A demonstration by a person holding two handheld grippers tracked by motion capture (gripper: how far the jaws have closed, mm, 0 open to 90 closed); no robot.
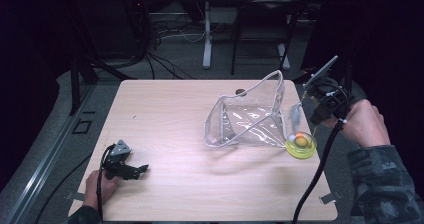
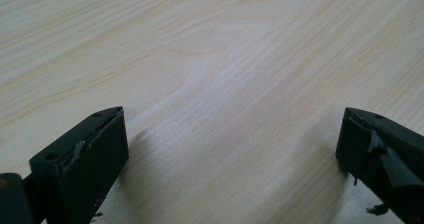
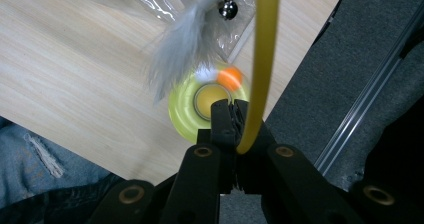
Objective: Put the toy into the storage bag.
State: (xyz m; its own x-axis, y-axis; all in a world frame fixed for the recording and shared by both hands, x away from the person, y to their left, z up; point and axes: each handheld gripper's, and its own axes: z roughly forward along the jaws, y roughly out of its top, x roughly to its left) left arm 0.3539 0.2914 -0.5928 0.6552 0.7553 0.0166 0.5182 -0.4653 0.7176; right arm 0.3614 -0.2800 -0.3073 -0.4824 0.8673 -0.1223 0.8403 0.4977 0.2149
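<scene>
Your right hand-held gripper point(image 3: 234, 106) is clamped tight on a yellow wand point(image 3: 260, 59), which runs up out of the top edge of the right gripper view, so its far end is cut off there. In the high view the wand itself is too thin to make out; you see your right hand-held gripper point(image 1: 320, 115) at the right edge of the surface point(image 1: 165, 134), raised above it, with the grey feather point(image 1: 295, 115) hanging below it. In the right gripper view the feather point(image 3: 185, 44) is blurred, and small metal bells point(image 3: 229, 4) hang beside it at the top of the frame. Below sits a yellow-green round disc point(image 3: 190, 111) with an orange ball point(image 3: 230, 77) and a white ball point(image 3: 205, 75) on it; your jaws cover its lower right part. In the high view the disc point(image 1: 301, 145) lies at mid right, just beside the lower right corner of a clear plastic zip pouch point(image 1: 247, 119). The pouch stands open with its rim lifted; glare on the film makes it hard to tell whether anything lies inside. A small dark spot point(image 1: 240, 91) shows just behind the pouch, unidentifiable. Your left hand-held gripper point(image 1: 142, 168) rests at lower left of the high view, well apart from everything; in the left gripper view its jaws stand wide over bare wood. Cables and table legs sit on the floor point(image 1: 175, 54) beyond the surface.
</scene>
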